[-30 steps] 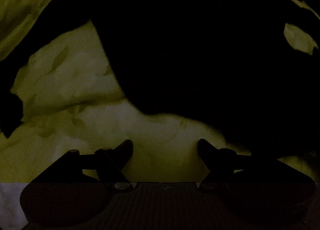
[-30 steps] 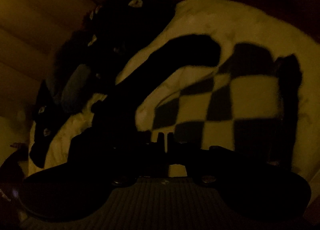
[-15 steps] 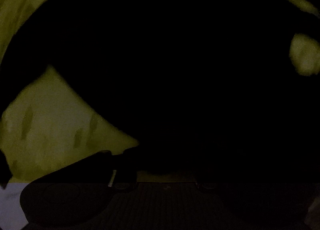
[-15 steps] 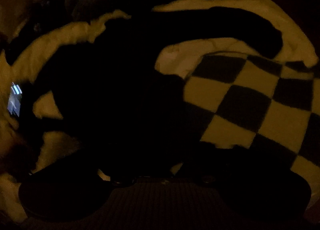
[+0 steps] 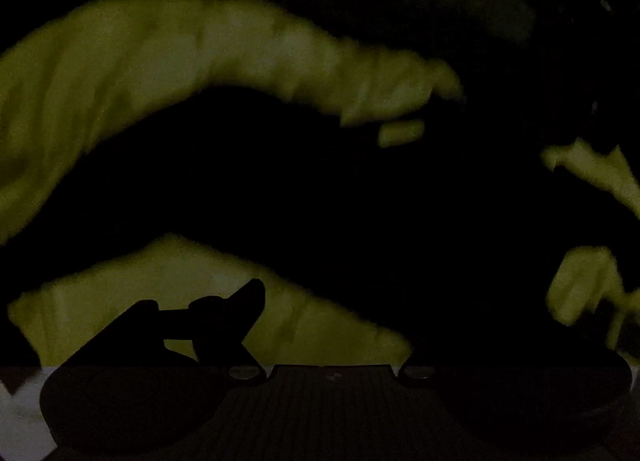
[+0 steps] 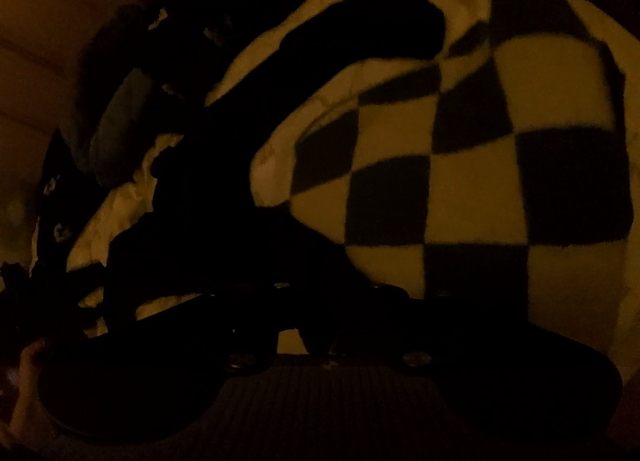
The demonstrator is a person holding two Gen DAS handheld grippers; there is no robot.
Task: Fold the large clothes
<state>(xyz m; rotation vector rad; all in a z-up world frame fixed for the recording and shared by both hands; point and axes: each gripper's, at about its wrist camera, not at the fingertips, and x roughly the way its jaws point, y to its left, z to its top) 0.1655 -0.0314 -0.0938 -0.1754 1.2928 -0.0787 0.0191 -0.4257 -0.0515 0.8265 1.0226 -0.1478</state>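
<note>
Dim light swallows most of the room. A pale crumpled sheet (image 5: 140, 61) covers the surface, seemingly a bed. In the right wrist view, plain tan wall panelling (image 6: 60, 21) fills the upper left, and a heap of dark clothes (image 6: 132, 121) lies below it at the sheet's edge. A soft black-and-cream chequered cloth (image 6: 460, 181) lies spread across the centre and right of that frame.

The large black garment (image 5: 320, 201) is the piece being folded. It runs as a broad dark band across the middle of the left wrist view and fills that frame's right side. In the right wrist view one long black limb of it (image 6: 360, 25) stretches across the upper centre.

The left tool (image 5: 328, 293) has just been opening and stands wide. Only its left finger (image 5: 244, 301) shows against the sheet, at lower left. The other is lost in the black cloth, and nothing visible sits between them.

The right tool (image 6: 320, 313), at lower centre, has just been closing to a narrow gap. Black fabric runs down to it, but I cannot tell whether any is pinched.

To do this step well, I would settle the left tool on a clear hem, not a bunched middle. Then I would draw the cloth taut between both tools before laying it over, keeping it clear of the chequered cloth.
</note>
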